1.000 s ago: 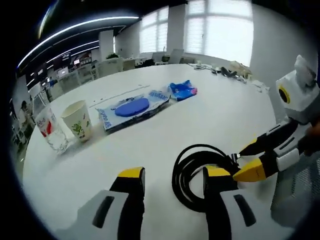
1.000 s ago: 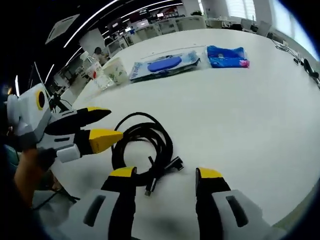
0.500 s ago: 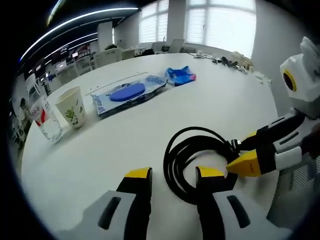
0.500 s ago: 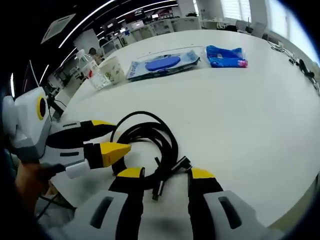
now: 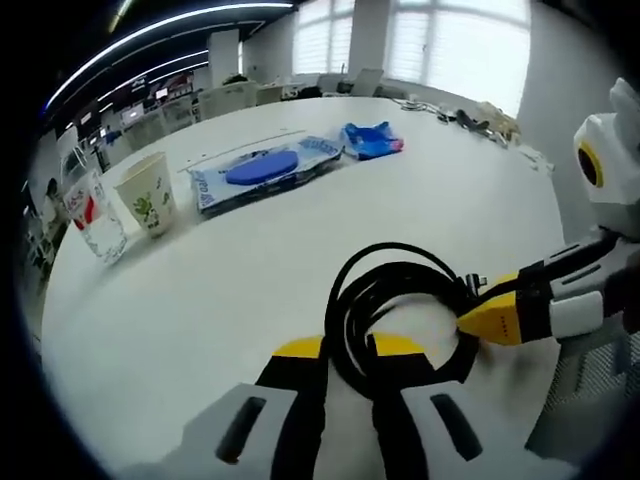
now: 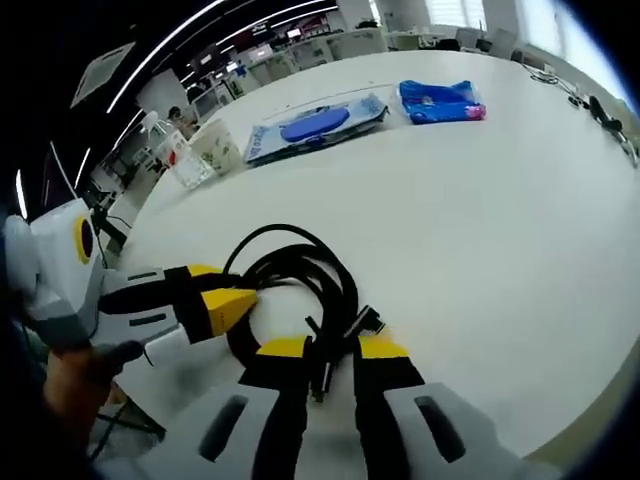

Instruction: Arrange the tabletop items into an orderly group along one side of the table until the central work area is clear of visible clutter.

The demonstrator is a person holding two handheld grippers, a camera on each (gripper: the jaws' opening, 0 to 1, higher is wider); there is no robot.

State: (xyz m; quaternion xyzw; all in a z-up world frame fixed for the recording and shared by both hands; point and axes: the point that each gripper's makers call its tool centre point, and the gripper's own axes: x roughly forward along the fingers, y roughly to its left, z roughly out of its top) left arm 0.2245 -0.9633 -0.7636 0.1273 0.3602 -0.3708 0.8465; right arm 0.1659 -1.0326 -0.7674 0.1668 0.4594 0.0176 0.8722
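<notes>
A wide white counter (image 5: 300,250) carries everything here. Near its front edge lies a coil of black cable (image 5: 400,305), its loops stacked loosely and its two plug ends (image 6: 340,340) poking out on one side. In the left gripper view, the left gripper (image 5: 348,350) has its yellow-tipped jaws drawn in tight on a strand of the coil. The right gripper (image 5: 500,315) reaches in from the right of that view, its yellow tip touching the coil's far side. In the right gripper view, the right gripper's jaws are pinched in on the plug ends and the nearest loop of the cable, while the left gripper (image 6: 215,300) comes in from the left with its tips against the coil. Well apart from the cable, toward the far side of the counter, sits a flat clear packet holding something blue (image 5: 262,172), and just beyond it a small blue pouch (image 5: 372,140). Off to the left stand a paper cup (image 5: 147,193) and, just beside it, a clear glass (image 5: 95,215).
</notes>
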